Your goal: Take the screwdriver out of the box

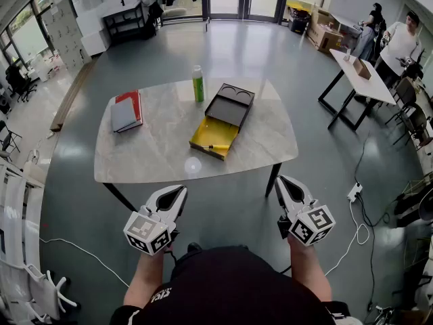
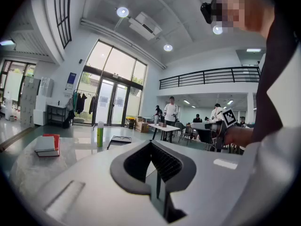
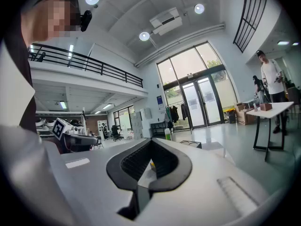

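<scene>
I see the screwdriver [image 1: 218, 146] lying flat in the open box's [image 1: 229, 110] yellow tray. It is slim and yellowish, its long axis running left-right; I cannot tell which end is the tip. My left gripper [image 1: 177, 191] and right gripper [image 1: 284, 181] are closed and empty, near the surface [image 1: 155, 147].

Bare table [image 1: 155, 161] is stretching wide open at 6 & 8 o'clock of the box [image 1: 205, 146], giving free approach from the near edge. Lid [image 1: 230, 105] is leaning open at box's 12-1 o'clock, closing off that side. Bottle [image 1: 197, 84] is standing upright at 11, near lid. Books [image 1: 127, 111] are lying well apart at 9 o'clock
</scene>
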Demonstrator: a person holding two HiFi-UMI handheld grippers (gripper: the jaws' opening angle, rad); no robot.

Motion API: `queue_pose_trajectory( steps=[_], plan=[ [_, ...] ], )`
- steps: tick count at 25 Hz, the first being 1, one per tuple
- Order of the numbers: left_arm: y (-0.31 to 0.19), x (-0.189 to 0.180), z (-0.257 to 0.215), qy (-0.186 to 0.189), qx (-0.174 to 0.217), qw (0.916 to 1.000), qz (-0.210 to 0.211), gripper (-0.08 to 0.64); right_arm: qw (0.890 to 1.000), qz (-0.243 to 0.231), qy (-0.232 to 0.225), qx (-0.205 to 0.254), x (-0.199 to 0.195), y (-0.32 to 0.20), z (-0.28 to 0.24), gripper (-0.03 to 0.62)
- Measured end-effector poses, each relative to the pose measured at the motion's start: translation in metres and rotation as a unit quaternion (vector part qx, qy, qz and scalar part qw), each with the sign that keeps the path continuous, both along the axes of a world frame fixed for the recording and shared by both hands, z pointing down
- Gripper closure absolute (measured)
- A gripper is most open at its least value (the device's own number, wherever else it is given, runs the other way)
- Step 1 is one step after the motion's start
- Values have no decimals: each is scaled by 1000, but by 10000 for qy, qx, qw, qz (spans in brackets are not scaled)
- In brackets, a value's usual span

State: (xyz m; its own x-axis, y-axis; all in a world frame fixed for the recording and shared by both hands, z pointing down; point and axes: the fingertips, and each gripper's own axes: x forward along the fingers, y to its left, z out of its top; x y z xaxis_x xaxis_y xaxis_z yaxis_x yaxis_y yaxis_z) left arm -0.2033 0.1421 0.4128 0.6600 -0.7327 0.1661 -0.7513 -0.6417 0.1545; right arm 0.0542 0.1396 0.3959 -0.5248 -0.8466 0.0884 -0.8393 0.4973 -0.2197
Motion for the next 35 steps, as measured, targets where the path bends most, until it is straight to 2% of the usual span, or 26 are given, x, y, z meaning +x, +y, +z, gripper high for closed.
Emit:
queue_pose_trajectory(
  steps=[10,18,22,26,31,35],
  plan=[
    [4,23,-1,-53,-3,10000,40,561,9999,76,-112,-72,24,4,5,580],
    [16,65,1,-131,5,9999,33,561,9972,-40,-693,-277,66,14,13,578],
    [27,83,7,-253,4,9997,36,561,9969,-262,-613,-423,73,24,24,578],
    [34,91,17,-286,-110,9995,75,561,9961,-250,-669,-523,82,30,33,577],
    [6,98,26,-335,-204,9992,113,561,9953,-82,-773,-574,94,15,40,577],
    [-30,106,27,-499,-87,9983,290,561,9949,11,-738,-682,97,-5,50,577]
  ],
)
